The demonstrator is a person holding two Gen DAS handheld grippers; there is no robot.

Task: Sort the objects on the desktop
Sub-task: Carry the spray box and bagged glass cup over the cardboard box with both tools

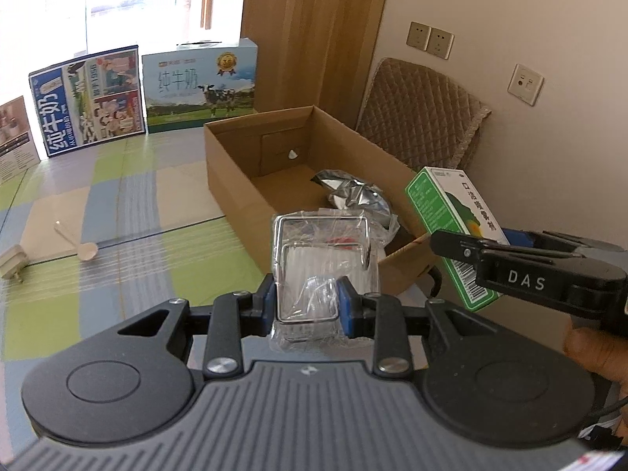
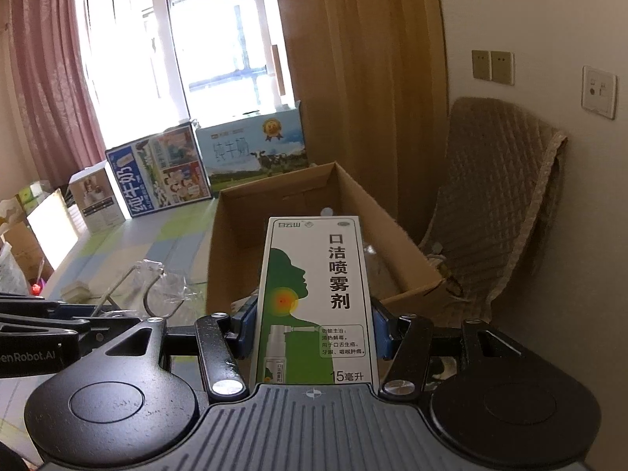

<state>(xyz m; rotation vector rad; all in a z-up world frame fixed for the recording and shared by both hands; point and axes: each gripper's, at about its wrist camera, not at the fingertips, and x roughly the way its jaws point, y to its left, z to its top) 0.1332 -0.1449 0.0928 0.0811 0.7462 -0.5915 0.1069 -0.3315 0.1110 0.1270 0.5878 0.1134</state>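
tabletop [image 1: 117,204] has a green/blue/beige check cover. quilted chair pad [image 1: 424,117] sits behind it by the wall, just beyond the right wall of the cardboard box [image 1: 235,172]. two milk cartons [image 1: 200,86] stand upright along the far edge, left of the box, and smaller boxes [image 2: 98,196] sit further left. nothing stands between the fingers and the box opening; its near corner is closest to the right gripper.

cardboard box is open on top and sits on the tabletop right of centre. inside: a crumpled silver foil bag [image 1: 353,192] near the front, with some clear plastic beside it. the rest of the floor visible is bare.

loose on the tabletop, far left and well apart from the box: a white plug adapter [image 1: 13,263] and a small plastic spoon [image 1: 78,243].

left gripper [image 1: 308,306]: fingers clenched on a clear plastic-wrapped pack with metal wire clips [image 1: 322,259], held in the air just in front of the box's near wall.

right gripper [image 2: 312,325]: fingers clenched on a green and white spray carton [image 2: 318,298], held upright, just beside the box's near right corner and to the right of the left gripper.
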